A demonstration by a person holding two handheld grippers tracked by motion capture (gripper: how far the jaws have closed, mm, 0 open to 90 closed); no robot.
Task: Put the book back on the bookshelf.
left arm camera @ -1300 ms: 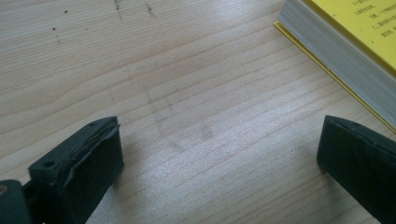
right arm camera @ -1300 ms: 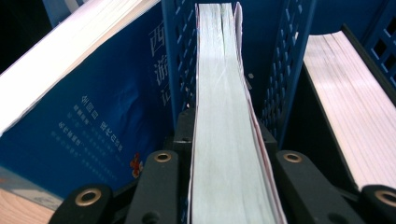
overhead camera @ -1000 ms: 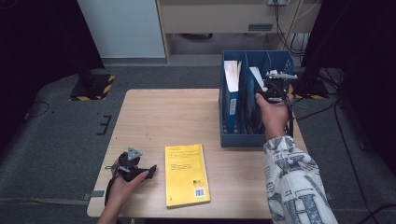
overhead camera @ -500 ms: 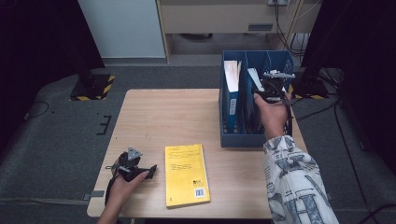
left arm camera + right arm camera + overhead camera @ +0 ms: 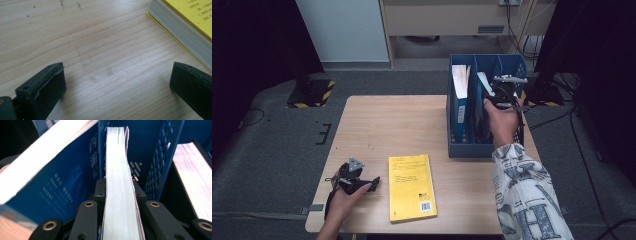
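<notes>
Wooden tabletop [image 5: 412,125], high view: blue file rack [image 5: 462,147] at the right edge, right gripper [image 5: 504,90] inside it as before, left gripper [image 5: 357,182] parked beside a yellow book [image 5: 412,187]. Left gripper view: jaws wide apart over bare wood, nothing between. Right gripper view: jaws, just closing, clamp the upright book [image 5: 120,185] in the rack's compartment, judged ready for lifting or seating.

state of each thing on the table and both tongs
right tongs: shut on thin book
thin book: upright in the blue file rack
blue book: leaning in the rack
yellow book: flat, closed, on the table
left tongs: open, nothing between them
</notes>
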